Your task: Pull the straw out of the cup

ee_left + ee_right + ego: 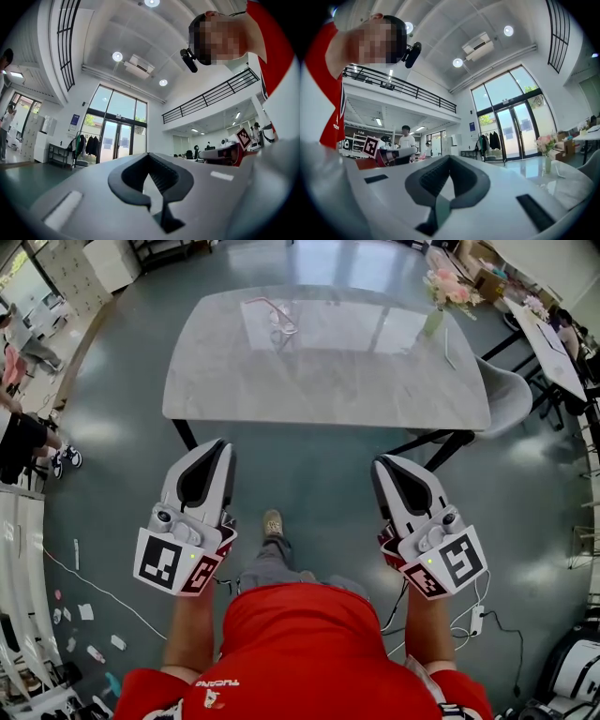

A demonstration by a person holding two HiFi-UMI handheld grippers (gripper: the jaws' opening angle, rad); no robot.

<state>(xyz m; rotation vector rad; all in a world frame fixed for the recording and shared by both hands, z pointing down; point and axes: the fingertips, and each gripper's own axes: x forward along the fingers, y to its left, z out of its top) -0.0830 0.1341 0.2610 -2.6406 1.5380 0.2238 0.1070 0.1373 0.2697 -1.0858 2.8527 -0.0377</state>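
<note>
A clear cup (pixel 282 332) with a pink straw (pixel 265 306) stands far back on the pale marble table (pixel 319 381), left of its middle. Both grippers are held out over the floor, short of the table's near edge and well away from the cup. My left gripper (pixel 219 448) has its jaws together with nothing in them. The right gripper (pixel 382 466) looks the same, shut and empty. The left gripper view (pixel 149 157) and the right gripper view (pixel 449 160) look out over the closed jaws at the room and ceiling. Neither shows the cup.
A vase of pink flowers (pixel 439 298) stands at the table's far right. A grey chair (pixel 512 394) sits by the table's right end, with another table (pixel 547 341) beyond it. People (pixel 21 437) stand at the left. Cables (pixel 473 617) lie on the floor.
</note>
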